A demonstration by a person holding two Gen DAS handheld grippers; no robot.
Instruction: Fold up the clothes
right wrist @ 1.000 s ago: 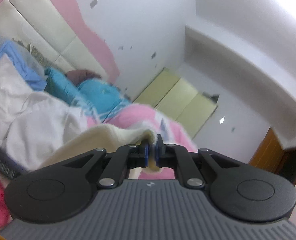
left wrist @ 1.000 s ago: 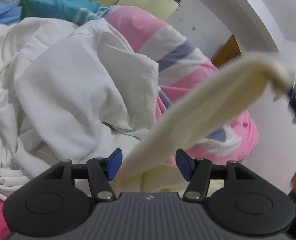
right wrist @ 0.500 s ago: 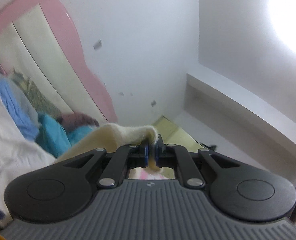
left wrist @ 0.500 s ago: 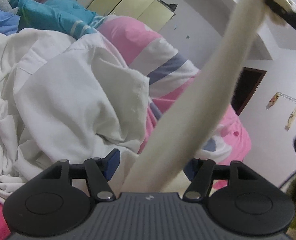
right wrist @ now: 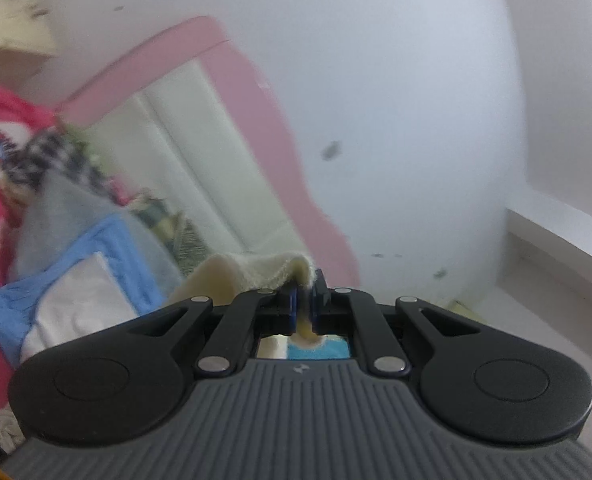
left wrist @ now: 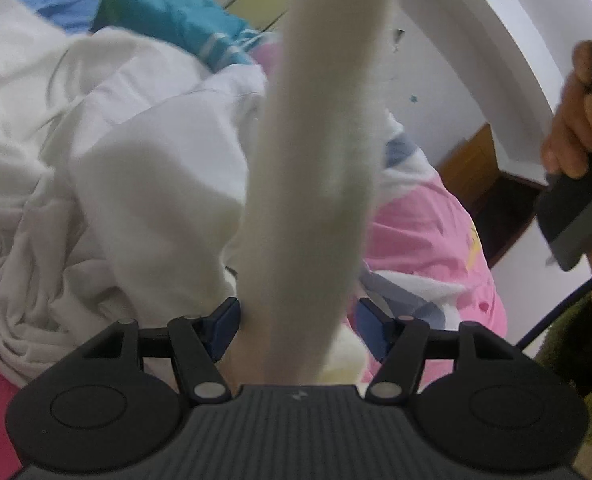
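You are clamping the right gripper (right wrist: 304, 304) on the cream garment's (left wrist: 315, 168) edge and lifting it above the bed, so it is hanging stretched between the left gripper's (left wrist: 297, 328) spread fingers.

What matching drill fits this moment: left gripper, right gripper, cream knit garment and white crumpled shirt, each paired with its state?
Things:
1. left gripper
2. right gripper
3. cream knit garment
4. white crumpled shirt

States:
A. lying heaped on the bed
B. open, cloth passing between its fingers
C. hanging stretched upward
D. shut on a cloth edge

Pairs: 1-B, 2-D, 3-C, 4-A
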